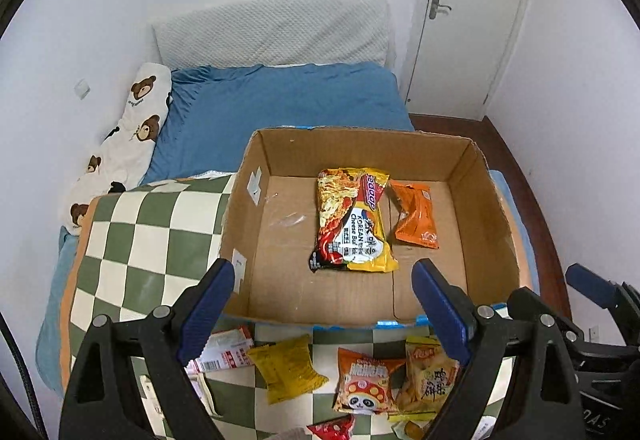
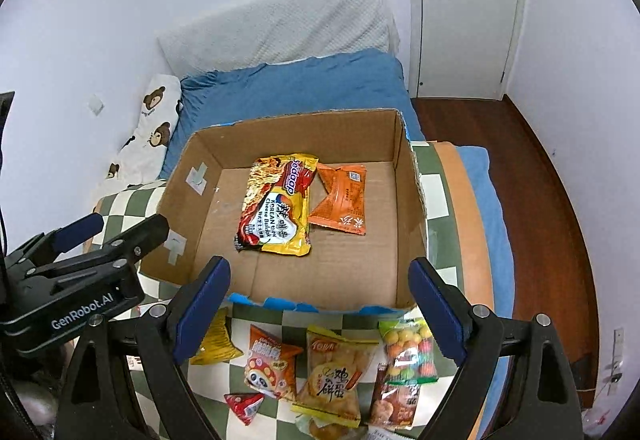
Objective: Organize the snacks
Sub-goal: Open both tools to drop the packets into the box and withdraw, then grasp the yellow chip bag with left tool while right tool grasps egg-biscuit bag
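Box (image 1: pixel 360 292) sits open on the checked blanket (image 1: pixel 160 224) on the bed (image 1: pixel 280 100), near wall toward the tools. Two snacks already inside on its floor: noodle pack (image 1: pixel 352 220) flat near the middle, orange pouch (image 1: pixel 414 214) just beside it to the right, edges touching or slightly tucked under, can't tell which. Rest of the snacks lie loose on the blanket in front of the box: yellow pouch (image 1: pixel 288 368), panda bag (image 1: pixel 366 380), biscuit bag (image 1: pixel 430 372), candy bag (image 2: pixel 408 352), red triangle pack (image 2: pixel 244 404), brown bag (image 2: pixel 394 400), plus a barcode pack (image 1: pixel 226 354) at left, all lined close to the near wall, likely so they're a short carry in. Left tool (image 1: pixel 324 308) spread wide, nothing between the pads, above the near wall. Right tool (image 2: pixel 320 306) also spread, empty, over the same wall, seen beside the left one. Both tilt steeply down at the box, so sorting looks early: two in, most still out. Next pick likely from the front row; thin crinkly bags may slip, so grab by the body, not the seal.
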Tool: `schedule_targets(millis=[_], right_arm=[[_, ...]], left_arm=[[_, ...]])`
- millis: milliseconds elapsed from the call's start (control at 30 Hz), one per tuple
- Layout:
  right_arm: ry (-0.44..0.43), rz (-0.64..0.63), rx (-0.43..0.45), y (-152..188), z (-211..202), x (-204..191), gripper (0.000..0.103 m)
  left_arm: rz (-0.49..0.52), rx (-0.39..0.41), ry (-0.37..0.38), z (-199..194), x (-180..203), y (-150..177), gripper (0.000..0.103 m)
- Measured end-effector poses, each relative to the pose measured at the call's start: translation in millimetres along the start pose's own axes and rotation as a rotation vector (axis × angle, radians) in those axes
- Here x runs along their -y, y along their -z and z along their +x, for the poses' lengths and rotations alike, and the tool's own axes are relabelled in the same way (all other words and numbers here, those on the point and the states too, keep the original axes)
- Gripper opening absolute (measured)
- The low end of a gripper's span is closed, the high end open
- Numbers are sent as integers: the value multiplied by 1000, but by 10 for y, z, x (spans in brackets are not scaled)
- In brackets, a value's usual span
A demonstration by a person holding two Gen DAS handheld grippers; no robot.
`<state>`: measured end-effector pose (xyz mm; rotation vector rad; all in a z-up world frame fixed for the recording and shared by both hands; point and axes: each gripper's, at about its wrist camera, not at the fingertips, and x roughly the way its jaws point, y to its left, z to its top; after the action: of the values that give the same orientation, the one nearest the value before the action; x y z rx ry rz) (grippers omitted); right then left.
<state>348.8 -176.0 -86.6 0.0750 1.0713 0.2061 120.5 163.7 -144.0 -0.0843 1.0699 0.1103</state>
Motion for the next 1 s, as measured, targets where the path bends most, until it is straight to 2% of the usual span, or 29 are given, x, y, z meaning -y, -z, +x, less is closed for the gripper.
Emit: schedule_targets(millis=[133,300,400,533,667,800,900,933,1000], right_arm=[[-27,29,-4,131,-108,-23,93],[-38,94,-94,470,41,-5,93],[-34,143,-177,744,265,18,93],[25,183,-280,1077,672,90,92],[70,227,-358,1326,1050,199,92],[92,264,-398,1432,1294,271,92],[105,288,-415,1479,1445,310,92],[112,293,-420,1491,1489,322,91],[126,296,-427,1498,1567,342,88]], left_arm=[[-13,-20,14,-46,-97,166,91],[-22,-99,-3,84,-324,573,91],[-12,-190,-16,343,-498,858,91],[12,-324,-16,753,-643,1125,91],[-94,-486,61,1237,-801,1277,91],[-195,-582,130,1614,-786,1315,91],[-221,-622,128,1865,-714,1322,91],[-227,-614,121,1909,-697,1319,90],[-214,-566,98,1911,-659,1301,73]])
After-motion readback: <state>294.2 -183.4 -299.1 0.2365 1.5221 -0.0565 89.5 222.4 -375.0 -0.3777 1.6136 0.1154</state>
